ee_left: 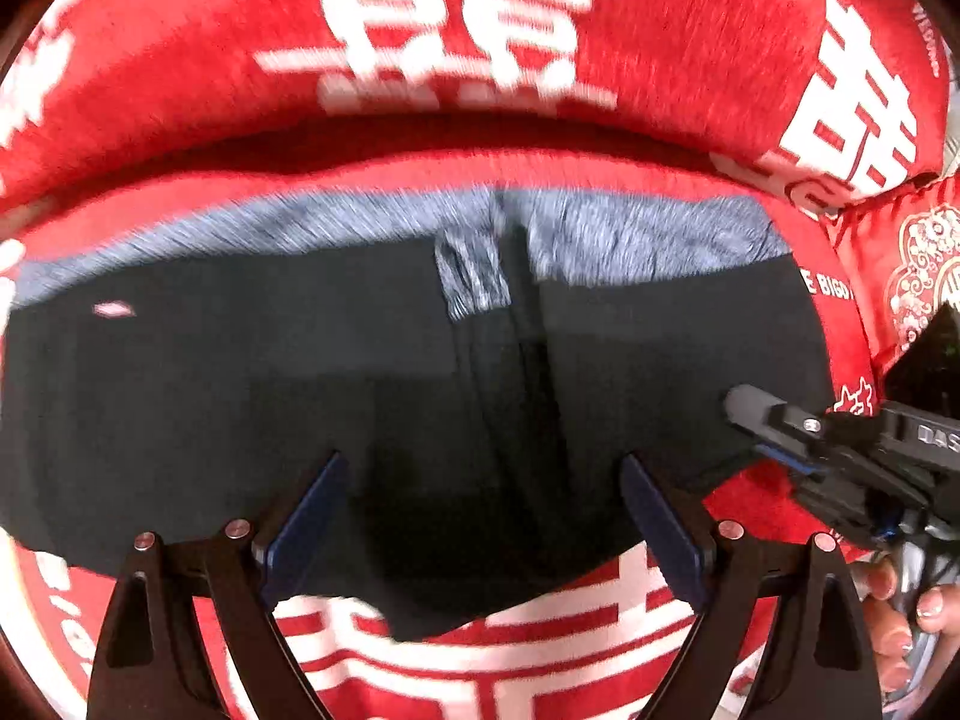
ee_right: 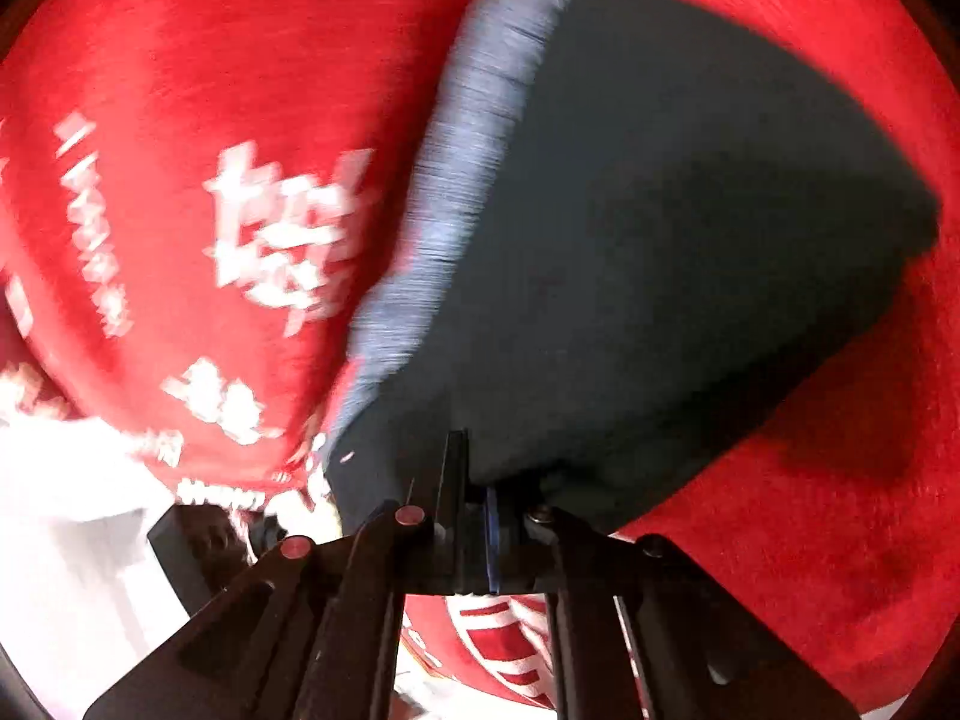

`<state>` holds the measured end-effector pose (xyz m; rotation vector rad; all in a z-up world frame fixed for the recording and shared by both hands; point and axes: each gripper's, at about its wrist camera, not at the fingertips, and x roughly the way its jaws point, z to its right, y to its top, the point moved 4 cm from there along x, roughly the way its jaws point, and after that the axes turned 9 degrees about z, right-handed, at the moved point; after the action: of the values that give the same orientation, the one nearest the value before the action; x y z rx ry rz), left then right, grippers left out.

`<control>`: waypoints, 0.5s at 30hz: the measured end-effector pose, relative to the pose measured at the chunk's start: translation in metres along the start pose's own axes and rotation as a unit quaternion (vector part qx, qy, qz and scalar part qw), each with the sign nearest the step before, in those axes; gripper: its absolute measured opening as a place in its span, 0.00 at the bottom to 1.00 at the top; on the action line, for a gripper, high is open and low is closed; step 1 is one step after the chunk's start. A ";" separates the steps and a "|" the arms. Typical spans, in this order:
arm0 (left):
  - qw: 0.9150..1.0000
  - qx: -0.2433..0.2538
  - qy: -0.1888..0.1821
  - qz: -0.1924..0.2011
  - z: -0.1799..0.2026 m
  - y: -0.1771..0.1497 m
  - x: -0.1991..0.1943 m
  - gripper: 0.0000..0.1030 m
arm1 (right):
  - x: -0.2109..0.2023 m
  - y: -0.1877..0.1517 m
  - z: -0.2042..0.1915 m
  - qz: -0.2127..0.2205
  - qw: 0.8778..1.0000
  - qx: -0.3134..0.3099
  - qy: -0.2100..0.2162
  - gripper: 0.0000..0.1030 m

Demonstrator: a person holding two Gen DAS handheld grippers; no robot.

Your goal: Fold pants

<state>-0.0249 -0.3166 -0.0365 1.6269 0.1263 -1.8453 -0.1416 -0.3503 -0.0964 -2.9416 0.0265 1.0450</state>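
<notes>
Right gripper jaws pinched on edge of black pants; left gripper jaws spread wide above same pants, lying with grey waistband on red patterned blanket

The pants are dark, nearly black, with a grey heathered waistband along their far edge. They lie spread flat on a red cover with white characters, their near right edge pinched and lifted slightly.
</notes>
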 end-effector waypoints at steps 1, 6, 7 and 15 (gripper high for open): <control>1.000 0.013 0.017 0.016 -0.003 0.003 -0.011 0.90 | -0.001 -0.002 -0.009 -0.001 1.000 -0.030 -0.007 0.05; 0.999 0.015 0.043 0.013 -0.012 0.011 -0.013 0.90 | 0.031 -0.019 -0.009 -0.039 0.989 -0.115 -0.082 0.05; 0.999 0.015 0.051 0.009 -0.010 0.014 -0.009 0.90 | 0.038 -0.020 -0.004 -0.043 0.987 -0.124 -0.094 0.05; 0.999 0.024 0.045 0.016 0.023 0.037 -0.002 0.90 | -0.018 -0.013 -0.040 -0.053 0.972 -0.216 -0.071 0.40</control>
<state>-0.0248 -0.3561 -0.0171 1.7349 0.0951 -1.7637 -0.1299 -0.3376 -0.0540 -3.1765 -0.4056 1.3978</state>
